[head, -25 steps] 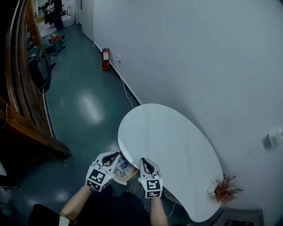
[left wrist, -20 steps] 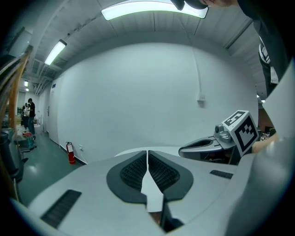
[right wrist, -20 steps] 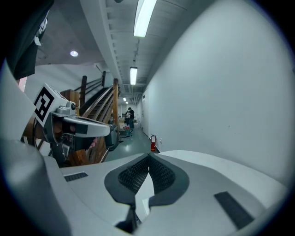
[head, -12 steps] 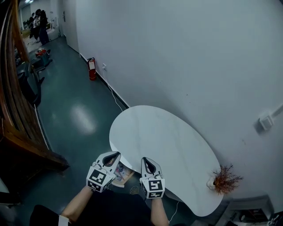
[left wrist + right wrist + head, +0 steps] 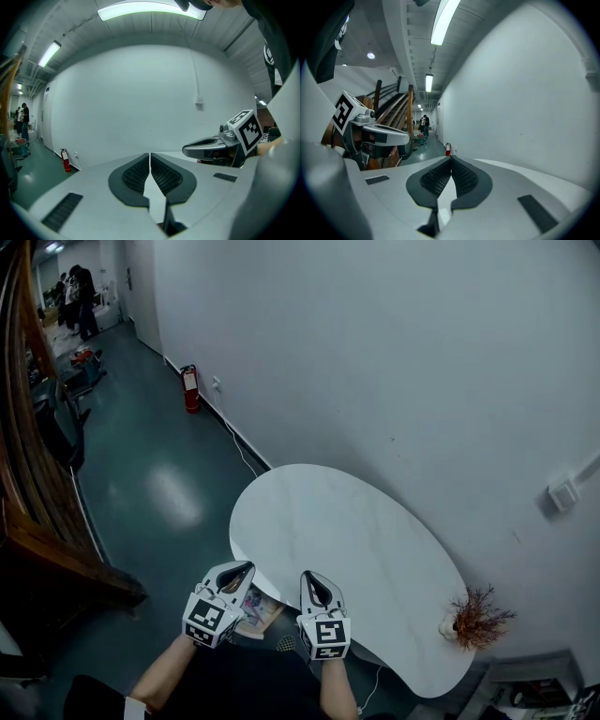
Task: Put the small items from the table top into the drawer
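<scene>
- Small items [image 5: 255,600]: in the head view a colourful clutter lies in the open drawer [image 5: 269,617]. The drawer juts from under the surface's edge at about 7 o'clock. We cannot tell what each piece is.
- Surface [image 5: 337,540]: the white kidney-shaped top looks bare apart from a dried tuft [image 5: 478,620] at its 4 o'clock end. We judge the tuft to be decoration parked clear of the working area, not a thing to stow.
- Judgement: clearing looks done or nearly so. The drawer stands open, so pushing it shut may be what remains.
- Left gripper [image 5: 240,569]: jaws pressed together with nothing between them. It hovers at the drawer's 9 o'clock side.
- Right gripper [image 5: 309,577]: jaws likewise together and empty. It is over the surface's near edge at the drawer's 3 o'clock.
- Pose: both grippers flank the drawer side by side and point towards the wall [image 5: 394,362]. We read this as a neutral hold, with nothing to grasp.
- Surroundings: a fire extinguisher [image 5: 190,388] stands against the wall at 11 o'clock from the surface. People [image 5: 80,296] stand far down the room beyond it.
</scene>
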`<state>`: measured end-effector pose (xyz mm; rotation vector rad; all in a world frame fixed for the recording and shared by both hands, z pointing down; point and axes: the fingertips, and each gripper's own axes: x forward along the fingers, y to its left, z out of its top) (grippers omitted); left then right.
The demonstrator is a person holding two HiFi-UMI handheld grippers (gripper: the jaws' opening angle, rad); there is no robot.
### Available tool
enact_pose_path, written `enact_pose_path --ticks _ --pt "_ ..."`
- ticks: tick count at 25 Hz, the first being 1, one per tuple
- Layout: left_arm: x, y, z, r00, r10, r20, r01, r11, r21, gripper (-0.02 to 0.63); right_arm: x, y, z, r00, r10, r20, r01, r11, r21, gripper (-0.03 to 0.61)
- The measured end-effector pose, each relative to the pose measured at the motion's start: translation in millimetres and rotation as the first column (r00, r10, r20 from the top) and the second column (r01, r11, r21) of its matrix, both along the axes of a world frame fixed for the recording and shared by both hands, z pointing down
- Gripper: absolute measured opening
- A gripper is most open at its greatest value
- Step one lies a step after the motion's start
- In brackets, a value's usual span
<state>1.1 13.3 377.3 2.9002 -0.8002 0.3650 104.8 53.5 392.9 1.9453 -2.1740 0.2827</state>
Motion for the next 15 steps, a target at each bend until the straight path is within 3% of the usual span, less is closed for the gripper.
enact_pose_path --ticks 15 --pt "6.9 -6.4 0.8 1.0 0.002 0.004 -0.002 1.0 -0.009 0.025 7.9 -7.3 -0.6 1.0 0.002 0.005 -0.002 1.0 0.0 0.029"
